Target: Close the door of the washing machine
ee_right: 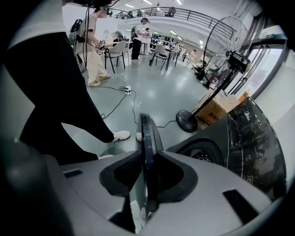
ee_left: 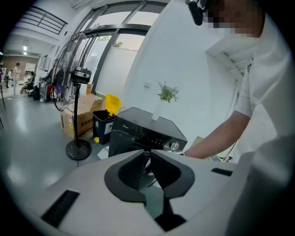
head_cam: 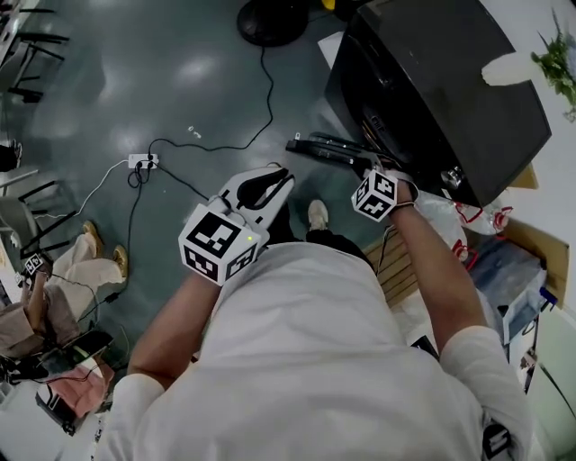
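The black washing machine [head_cam: 450,81] stands at the upper right, and its round door [head_cam: 328,147] hangs open toward the left. My right gripper [head_cam: 371,168] is at the door's outer edge. In the right gripper view the door [ee_right: 146,133] runs edge-on between the jaws, and my right gripper [ee_right: 147,156] is shut on its rim, with the drum opening [ee_right: 203,154] just to the right. My left gripper [head_cam: 281,173] hovers left of the door, shut with nothing in it. In the left gripper view my left gripper [ee_left: 148,153] points at the washing machine [ee_left: 143,131].
A fan base [head_cam: 270,18] stands on the floor beyond the door, and a power strip [head_cam: 142,161] with cables lies to the left. A wooden pallet [head_cam: 396,270] and a plastic bag [head_cam: 450,216] sit by the machine. A seated person [head_cam: 54,288] is at far left.
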`<state>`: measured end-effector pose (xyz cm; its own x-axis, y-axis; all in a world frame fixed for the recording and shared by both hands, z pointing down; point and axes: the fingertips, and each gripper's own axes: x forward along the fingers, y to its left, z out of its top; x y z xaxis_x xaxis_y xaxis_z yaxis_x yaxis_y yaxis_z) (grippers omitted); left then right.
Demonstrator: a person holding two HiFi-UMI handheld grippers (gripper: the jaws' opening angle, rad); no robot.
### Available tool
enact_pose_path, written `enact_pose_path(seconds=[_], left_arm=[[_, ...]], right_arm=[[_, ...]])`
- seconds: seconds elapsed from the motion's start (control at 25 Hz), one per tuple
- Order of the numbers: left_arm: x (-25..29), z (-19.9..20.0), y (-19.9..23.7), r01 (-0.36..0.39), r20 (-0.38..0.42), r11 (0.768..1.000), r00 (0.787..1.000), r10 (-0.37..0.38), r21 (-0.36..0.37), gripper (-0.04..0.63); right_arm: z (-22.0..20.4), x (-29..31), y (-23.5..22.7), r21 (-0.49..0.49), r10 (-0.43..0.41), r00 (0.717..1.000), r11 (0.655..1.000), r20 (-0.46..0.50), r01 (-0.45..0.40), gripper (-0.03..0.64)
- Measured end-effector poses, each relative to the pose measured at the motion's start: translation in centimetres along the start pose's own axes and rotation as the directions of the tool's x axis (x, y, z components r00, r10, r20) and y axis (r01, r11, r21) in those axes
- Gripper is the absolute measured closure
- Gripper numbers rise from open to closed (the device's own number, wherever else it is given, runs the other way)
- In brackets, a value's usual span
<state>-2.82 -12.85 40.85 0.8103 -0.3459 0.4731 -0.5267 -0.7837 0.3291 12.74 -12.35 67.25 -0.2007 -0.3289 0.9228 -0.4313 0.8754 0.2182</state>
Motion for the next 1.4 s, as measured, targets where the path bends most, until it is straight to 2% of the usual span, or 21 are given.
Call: enact_pose_path(seconds=[0.44, 0.88, 1.28, 1.4], left_arm=[[0.9, 1.2, 2.5, 0.073, -0.044, 0.997, 0.996, -0.072, 0.033, 0.543], [2.2, 2.5, 4.7, 0.143, -0.089, 0.988, 0.987, -0.137, 0.062, 0.543], [2.9, 2.8, 6.4, 0.201, -0.132, 0.976, 0.973, -0.189, 0.084, 0.543], [3.2, 2.7, 6.8, 0.210, -0.144, 0.974, 0.970, -0.196, 0.084, 0.543]], right_arm=[[-0.5, 1.0, -4.7, 0.147, -0.076, 0.995, 0.986, -0.062, 0.084, 0.506], [-1.8, 1.4, -9.1, 0.284, -0.166, 0.976, 0.938, -0.139, 0.200, 0.506], [-2.6, 1.7, -11.3, 0.343, -0.240, 0.944, 0.888, -0.226, 0.308, 0.506], [-3.0, 1.8, -12.2, 0.324, -0.274, 0.928, 0.879, -0.254, 0.349, 0.505]])
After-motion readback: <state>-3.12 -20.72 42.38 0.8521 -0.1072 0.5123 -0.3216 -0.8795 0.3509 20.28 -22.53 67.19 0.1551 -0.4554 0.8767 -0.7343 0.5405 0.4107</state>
